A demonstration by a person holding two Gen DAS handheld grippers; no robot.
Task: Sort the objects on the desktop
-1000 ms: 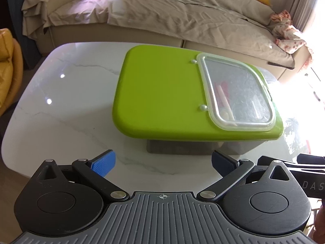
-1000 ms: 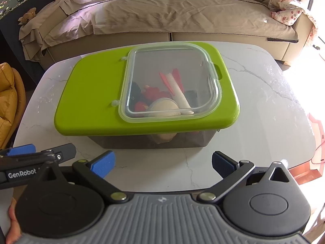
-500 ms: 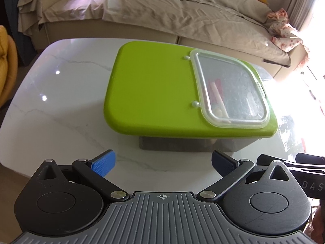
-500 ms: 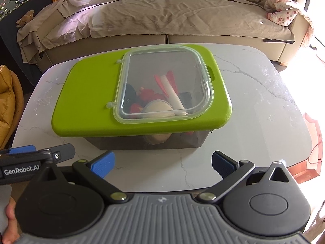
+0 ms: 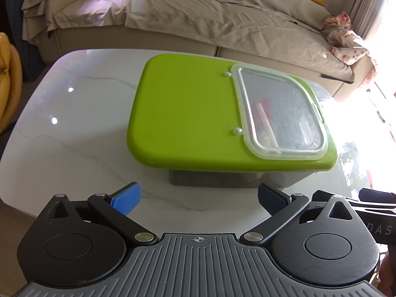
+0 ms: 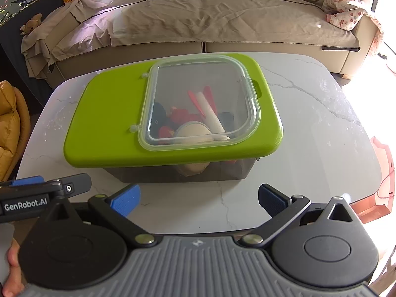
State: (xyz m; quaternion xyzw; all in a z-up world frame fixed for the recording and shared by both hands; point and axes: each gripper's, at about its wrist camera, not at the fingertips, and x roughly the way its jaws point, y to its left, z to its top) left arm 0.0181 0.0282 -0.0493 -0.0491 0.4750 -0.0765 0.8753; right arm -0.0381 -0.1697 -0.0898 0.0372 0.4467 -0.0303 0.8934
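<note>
Marble-patterned white desk [image 5: 74,113] carries one grey translucent storage box [image 6: 153,173] with a lime-green plastic lid [image 5: 183,113]; it stands near the middle of the desk. On the right part of this lid sits a clear hinged window flap [image 6: 200,101], which is closed. Through it red, white and cream objects are visible. Left claw [image 5: 196,198] is spread wide and holds nothing, before the box. Right claw [image 6: 198,196] is also spread wide and empty. Behind the desk stands a beige covered sofa [image 6: 198,19].

both wrist cameras look forward and down from near the table [image 5: 74,128] edge; both see the same green-lidded box [image 5: 185,113] and the sofa [image 6: 198,19] behind.
</note>
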